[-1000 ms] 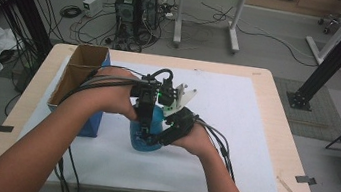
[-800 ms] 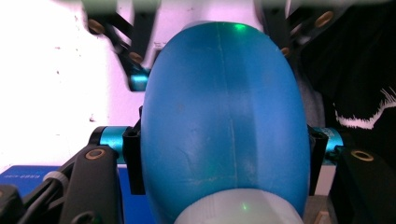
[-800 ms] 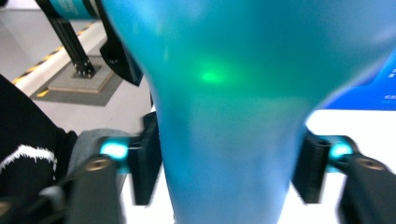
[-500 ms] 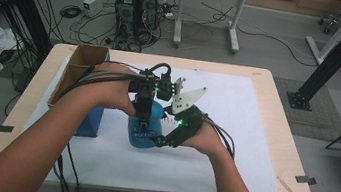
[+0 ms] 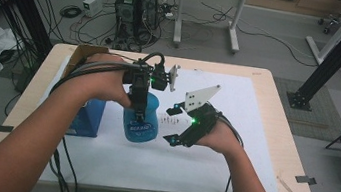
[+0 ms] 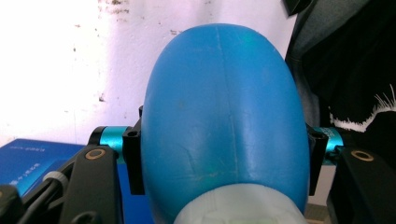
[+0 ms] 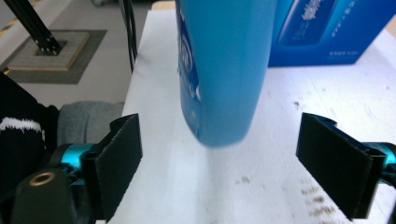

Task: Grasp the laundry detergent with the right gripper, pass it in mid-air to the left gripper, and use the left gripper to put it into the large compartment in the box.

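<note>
A blue plastic bottle [image 5: 141, 121] hangs upright just above the white sheet, with my left gripper [image 5: 139, 114] shut on its upper body from above. In the left gripper view the bottle [image 6: 224, 116] bulges between the two black pads [image 6: 133, 163], which press on its sides. My right gripper [image 5: 173, 125] sits to the bottle's right, apart from it. Its jaws have just been opening and stand wide. In the right gripper view [image 7: 219, 172] the bottle's base [image 7: 219, 93] floats ahead of the open pads [image 7: 116, 158], untouched.
A blue carton [image 5: 87, 117] stands left of the bottle, with an open cardboard box [image 5: 78, 55] behind it. The white sheet [image 5: 238, 100] covers most of the wooden table [image 5: 276, 116]. Cables trail from both grippers toward the front edge.
The right gripper has let go of the bottle, opened its jaws and drawn away to the right. The left gripper keeps its hold on the bottle and has risen slightly.
</note>
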